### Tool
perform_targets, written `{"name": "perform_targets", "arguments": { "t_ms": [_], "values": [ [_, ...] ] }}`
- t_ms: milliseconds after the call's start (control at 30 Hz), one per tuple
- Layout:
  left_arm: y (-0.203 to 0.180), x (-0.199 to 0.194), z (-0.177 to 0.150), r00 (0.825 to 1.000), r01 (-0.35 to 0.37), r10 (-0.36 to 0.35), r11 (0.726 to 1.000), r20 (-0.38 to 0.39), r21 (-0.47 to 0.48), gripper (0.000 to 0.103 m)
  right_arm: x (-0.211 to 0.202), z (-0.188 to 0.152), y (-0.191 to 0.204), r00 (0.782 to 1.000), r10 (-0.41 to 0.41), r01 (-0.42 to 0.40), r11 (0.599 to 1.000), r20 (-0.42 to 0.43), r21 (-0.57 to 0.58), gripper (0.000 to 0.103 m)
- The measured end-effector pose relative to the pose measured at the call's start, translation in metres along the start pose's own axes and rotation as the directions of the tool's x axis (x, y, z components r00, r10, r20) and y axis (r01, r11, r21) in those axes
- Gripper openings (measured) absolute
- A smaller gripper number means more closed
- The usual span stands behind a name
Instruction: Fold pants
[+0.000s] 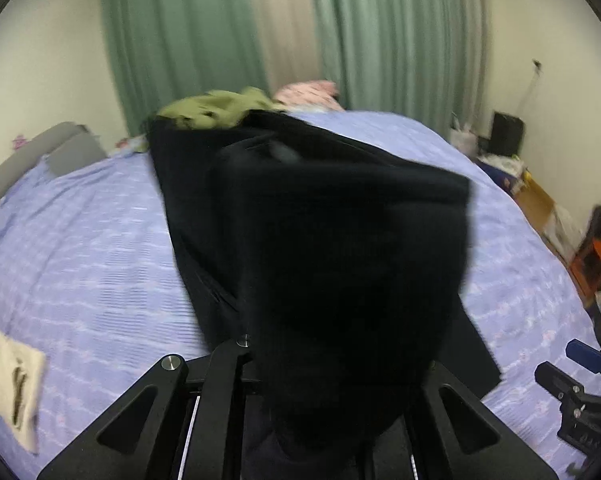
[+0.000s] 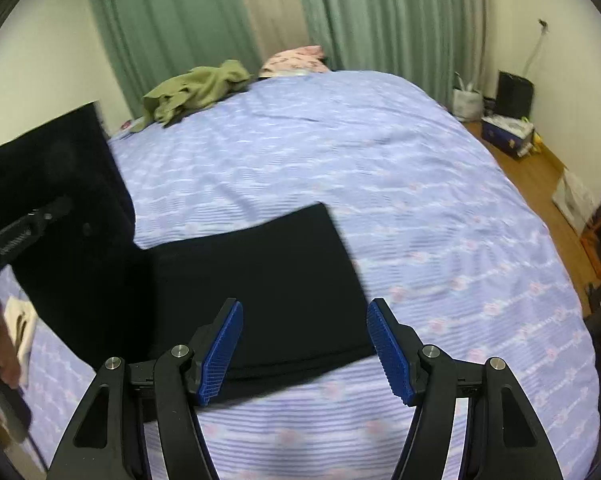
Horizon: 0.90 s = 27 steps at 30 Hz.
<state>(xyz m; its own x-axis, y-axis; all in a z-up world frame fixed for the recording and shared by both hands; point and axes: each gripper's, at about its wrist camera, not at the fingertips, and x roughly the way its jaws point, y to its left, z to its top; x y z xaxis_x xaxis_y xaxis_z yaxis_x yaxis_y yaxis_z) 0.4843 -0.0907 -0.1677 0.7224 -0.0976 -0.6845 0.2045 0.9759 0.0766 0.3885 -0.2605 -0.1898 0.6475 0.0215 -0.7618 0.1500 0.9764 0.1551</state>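
Observation:
The black pants [image 2: 256,280] lie on the lilac bed cover [image 2: 380,168]. My left gripper [image 1: 332,364] is shut on the black pants [image 1: 340,240] and lifts one end, which drapes over its fingers and hides them. That raised end stands at the left of the right wrist view [image 2: 56,168], with the left gripper's body [image 2: 24,228] beside it. My right gripper [image 2: 304,350] is open and empty, with blue pads [image 2: 220,356] just above the near edge of the flat part of the pants.
A green garment [image 2: 196,88] and a pink pillow [image 2: 292,58] lie at the far end of the bed. A cream cloth [image 1: 14,384] lies at the near left. Green curtains hang behind. Boxes and bags [image 2: 508,132] stand on the wooden floor at the right.

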Motion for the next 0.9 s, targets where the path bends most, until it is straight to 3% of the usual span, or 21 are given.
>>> {"name": "perform_targets", "arguments": {
  "t_ms": [133, 233, 333, 400, 433, 500, 700, 833, 900],
  "values": [
    [-0.068, 0.051, -0.015, 0.995, 0.022, -0.016, 0.998, -0.103, 0.064, 0.011, 0.008, -0.008, -0.043, 0.999, -0.032, 0.032, 0.999, -0.002, 0.015, 0.066],
    [-0.104, 0.087, -0.042, 0.977, 0.057, -0.038, 0.995, -0.209, 0.087, 0.011, 0.018, -0.017, -0.074, 0.998, -0.058, 0.059, 0.998, -0.024, 0.03, 0.066],
    [-0.13, 0.105, -0.066, 0.97, 0.053, -0.015, 0.987, -0.243, 0.152, 0.014, 0.023, -0.025, -0.093, 0.996, -0.076, 0.078, 0.996, -0.041, 0.052, 0.066],
    [-0.137, 0.106, -0.074, 0.958, 0.09, -0.043, 0.984, -0.283, 0.156, 0.042, 0.024, -0.03, -0.104, 0.994, -0.095, 0.098, 0.993, -0.056, 0.064, 0.066],
    [-0.14, 0.096, -0.077, 0.953, 0.123, -0.077, 0.982, -0.294, 0.142, 0.05, 0.023, -0.031, -0.107, 0.993, -0.101, 0.105, 0.992, -0.061, 0.068, 0.066],
    [-0.132, 0.076, -0.073, 0.95, 0.162, -0.124, 0.981, -0.286, 0.112, 0.073, 0.018, -0.032, -0.115, 0.993, -0.11, 0.115, 0.989, -0.053, 0.094, 0.066],
    [-0.073, 0.01, -0.061, 0.975, 0.174, -0.165, 0.984, -0.152, 0.045, 0.1, 0.011, -0.012, -0.106, 1.0, -0.003, 0.004, 0.995, -0.011, 0.095, 0.066],
    [-0.006, -0.018, -0.087, 0.983, 0.12, -0.126, 0.991, -0.133, -0.052, 0.102, 0.02, -0.001, -0.079, 0.995, 0.1, -0.1, 0.995, -0.004, 0.014, 0.066],
    [0.021, -0.014, -0.105, 0.985, 0.034, -0.049, 0.995, -0.164, -0.093, 0.102, 0.031, 0.001, -0.061, 0.988, 0.157, -0.157, 0.987, -0.01, -0.037, 0.066]
  ]
}}
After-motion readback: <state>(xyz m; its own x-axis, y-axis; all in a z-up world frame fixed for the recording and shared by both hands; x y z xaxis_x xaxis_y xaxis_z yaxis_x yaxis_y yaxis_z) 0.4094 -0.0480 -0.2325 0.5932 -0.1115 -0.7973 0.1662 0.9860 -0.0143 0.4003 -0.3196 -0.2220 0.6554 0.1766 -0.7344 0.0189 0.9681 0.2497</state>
